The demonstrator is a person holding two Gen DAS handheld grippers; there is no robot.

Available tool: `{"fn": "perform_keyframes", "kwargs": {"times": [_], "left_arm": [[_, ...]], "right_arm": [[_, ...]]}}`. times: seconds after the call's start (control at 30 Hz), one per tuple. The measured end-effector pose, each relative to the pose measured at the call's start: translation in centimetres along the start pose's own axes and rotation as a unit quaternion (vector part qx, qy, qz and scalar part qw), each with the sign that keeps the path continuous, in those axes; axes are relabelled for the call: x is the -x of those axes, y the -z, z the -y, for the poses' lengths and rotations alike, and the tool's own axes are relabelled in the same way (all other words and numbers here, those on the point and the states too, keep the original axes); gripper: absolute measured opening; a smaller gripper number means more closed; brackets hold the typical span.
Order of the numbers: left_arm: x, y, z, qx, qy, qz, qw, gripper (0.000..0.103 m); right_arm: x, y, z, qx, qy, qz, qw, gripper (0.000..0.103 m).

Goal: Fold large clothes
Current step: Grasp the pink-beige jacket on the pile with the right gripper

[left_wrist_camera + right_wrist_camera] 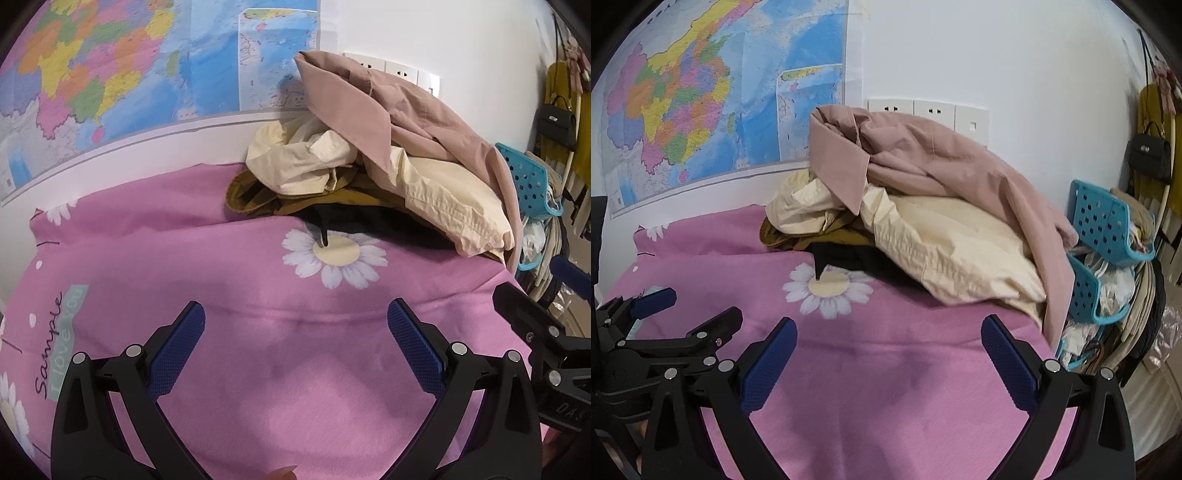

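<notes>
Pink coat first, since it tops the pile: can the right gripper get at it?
Probably yes. The right gripper is open over bare sheet, and the pink coat lies uncovered ahead.

We see both views evenly lit by soft indoor light, fairly bright, with no harsh glare. The white wall (1015, 62) far behind looks slightly bluish and cool. Soft grey shadows from the gripper fingers (177, 354) fall on the near pink sheet (258, 369), and the heap of clothes (923, 206) darkens the sheet under its near edge. Strong fisheye distortion bends the lower border of the map (110, 74) into a curve, and black vignetting rounds off the corners. Focus is sharp in the middle; the far right edge, by the blue baskets (1108, 229), looks dimmer and slightly smeared.
</notes>
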State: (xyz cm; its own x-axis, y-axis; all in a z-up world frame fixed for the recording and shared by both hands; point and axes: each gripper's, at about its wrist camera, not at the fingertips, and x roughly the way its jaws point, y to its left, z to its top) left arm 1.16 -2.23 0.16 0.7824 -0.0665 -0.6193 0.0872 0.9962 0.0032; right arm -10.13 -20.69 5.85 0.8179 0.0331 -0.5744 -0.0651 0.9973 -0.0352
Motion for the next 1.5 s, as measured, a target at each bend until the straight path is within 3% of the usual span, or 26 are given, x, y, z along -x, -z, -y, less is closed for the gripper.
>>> {"fn": "perform_keyframes", "kwargs": {"times": [0.17,0.43,0.67,0.87,0.97,1.0,1.03,1.07,1.13,1.4,1.5], "left_arm": [[-1.2,-2.1,-0.2,0.001,0.029,-0.005,0.9996,0.098],[-4.1,-6.1,1.2,-0.006,0.085,-0.004,0.9964,0.098],[-6.4,-9.2,2.5,-0.002,0.085,0.005,0.9963,0.098],[-8.2,-9.9,2.4,0.004,0.078,0.001,0.997,0.098],[-9.5,-9.9,2.5,0.0,0.071,-0.01,0.9974,0.098],[-10.0,-9.9,2.5,0.0,0.07,-0.013,0.9975,0.098],[-10.3,-9.9,2.4,0.0,0.07,-0.015,0.9974,0.098],[-10.6,-9.9,2.4,-0.001,0.069,-0.016,0.9975,0.098],[-11.0,-9.9,2.2,0.0,0.068,-0.016,0.9976,0.098],[-11.4,-10.9,3.0,-0.008,0.098,0.001,0.9951,0.098],[-11.1,-11.7,3.8,-0.017,0.114,0.017,0.9932,0.098]], "right_arm": [[-0.9,-2.5,1.4,0.029,0.007,0.017,0.999,0.097],[-5.4,-10.6,4.2,0.099,0.037,0.047,0.993,0.097],[-12.4,-17.8,5.1,0.13,0.025,0.04,0.99,0.097],[-19.6,-20.5,4.6,0.163,0.012,-0.025,0.986,0.097],[-21.3,-20.8,4.1,0.198,0.032,-0.012,0.98,0.097],[-21.4,-20.9,4.1,0.201,0.029,-0.01,0.979,0.094],[-21.5,-21.1,4.2,0.203,0.012,-0.009,0.979,0.067],[-21.3,-21.3,4.4,0.198,-0.003,-0.01,0.98,0.029],[-20.9,-22.4,5.9,0.171,-0.008,-0.014,0.985,0.004],[-12.2,-26.1,11.8,0.084,-0.077,0.091,0.989,0.002],[-10.7,-26.5,12.6,0.072,-0.095,0.094,0.988,0.002]]}}
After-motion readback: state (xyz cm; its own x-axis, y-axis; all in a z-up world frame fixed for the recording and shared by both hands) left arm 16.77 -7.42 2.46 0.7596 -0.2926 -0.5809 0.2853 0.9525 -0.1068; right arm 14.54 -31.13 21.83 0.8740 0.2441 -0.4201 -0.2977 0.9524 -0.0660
